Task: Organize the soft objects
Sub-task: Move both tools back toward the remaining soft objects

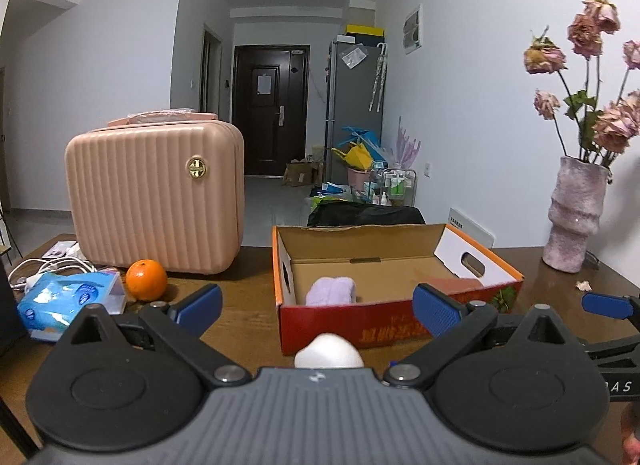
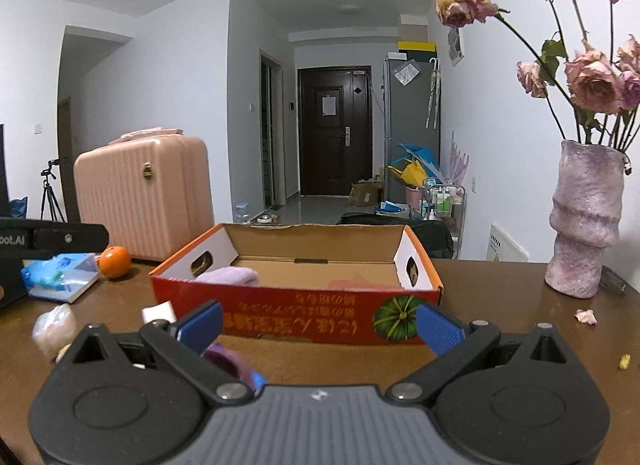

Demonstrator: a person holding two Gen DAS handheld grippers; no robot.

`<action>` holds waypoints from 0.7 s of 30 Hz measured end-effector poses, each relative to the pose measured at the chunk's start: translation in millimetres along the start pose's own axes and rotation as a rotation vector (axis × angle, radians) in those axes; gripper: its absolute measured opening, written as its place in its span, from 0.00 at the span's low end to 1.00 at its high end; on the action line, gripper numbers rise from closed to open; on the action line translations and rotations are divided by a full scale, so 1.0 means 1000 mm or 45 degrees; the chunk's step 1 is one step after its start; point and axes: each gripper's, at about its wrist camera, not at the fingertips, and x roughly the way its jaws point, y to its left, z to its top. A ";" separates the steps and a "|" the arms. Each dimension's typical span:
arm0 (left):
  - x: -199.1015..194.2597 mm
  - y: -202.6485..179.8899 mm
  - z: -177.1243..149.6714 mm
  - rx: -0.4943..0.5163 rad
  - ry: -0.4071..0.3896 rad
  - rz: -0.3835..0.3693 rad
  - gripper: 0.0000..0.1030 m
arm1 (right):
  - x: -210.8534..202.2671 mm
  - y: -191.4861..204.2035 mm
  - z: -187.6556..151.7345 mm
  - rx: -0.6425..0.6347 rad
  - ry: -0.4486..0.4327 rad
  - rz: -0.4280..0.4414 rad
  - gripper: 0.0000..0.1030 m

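An open cardboard box (image 1: 472, 261) with a red front stands mid-table. A lilac folded cloth (image 1: 331, 291) lies at its left end and a pinkish-red item (image 1: 454, 282) at its right end. My left gripper (image 1: 318, 311) is open just short of the box front, with a white rounded soft thing (image 1: 328, 351) low between its arms. My right gripper (image 2: 320, 327) is also open, facing the box (image 2: 280, 297); the lilac cloth (image 2: 228, 276) shows inside. A purple object (image 2: 226, 359) lies under its left finger, partly hidden. A pale pinkish soft lump (image 2: 54, 327) and a small white piece (image 2: 158, 312) rest on the table at left.
A pink ribbed case (image 1: 156, 197) stands back left, with an orange (image 1: 146, 279), a blue tissue pack (image 1: 68, 299) and white cables (image 1: 44, 267) before it. A vase (image 2: 586, 225) of dried roses stands at the right, with fallen petals (image 2: 586, 316) nearby. Dark wooden table (image 2: 500, 289).
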 end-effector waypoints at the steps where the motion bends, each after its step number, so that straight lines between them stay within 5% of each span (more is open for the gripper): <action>1: -0.005 0.000 -0.002 0.004 0.001 -0.002 1.00 | -0.006 0.002 -0.003 -0.001 0.000 0.001 1.00; 21: -0.085 0.002 -0.055 0.049 0.066 -0.083 1.00 | -0.095 0.034 -0.052 -0.027 0.031 0.037 1.00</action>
